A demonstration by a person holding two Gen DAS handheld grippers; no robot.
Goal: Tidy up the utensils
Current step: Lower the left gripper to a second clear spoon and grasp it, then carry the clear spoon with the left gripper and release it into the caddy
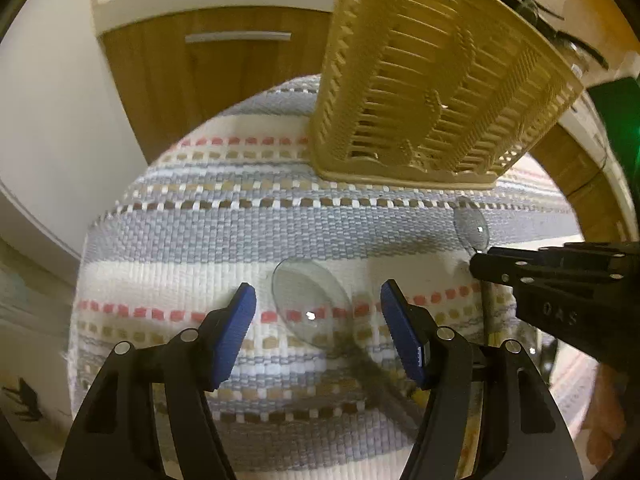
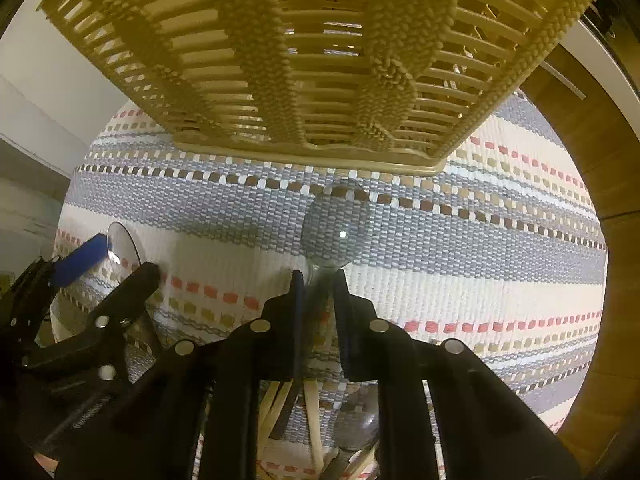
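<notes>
A clear plastic spoon lies on the striped woven mat. Its bowl is between the blue pads of my left gripper, which is open and not touching it. A second clear spoon lies nearer the beige slatted basket, and my right gripper is shut on its neck. In the left wrist view that second spoon shows at the right, with the right gripper reaching in from the edge. The basket stands at the far side of the mat.
Wooden sticks and a metal spoon lie on the mat beneath my right gripper. A wooden cabinet with a metal drawer handle stands behind the mat. My left gripper is close by at the left.
</notes>
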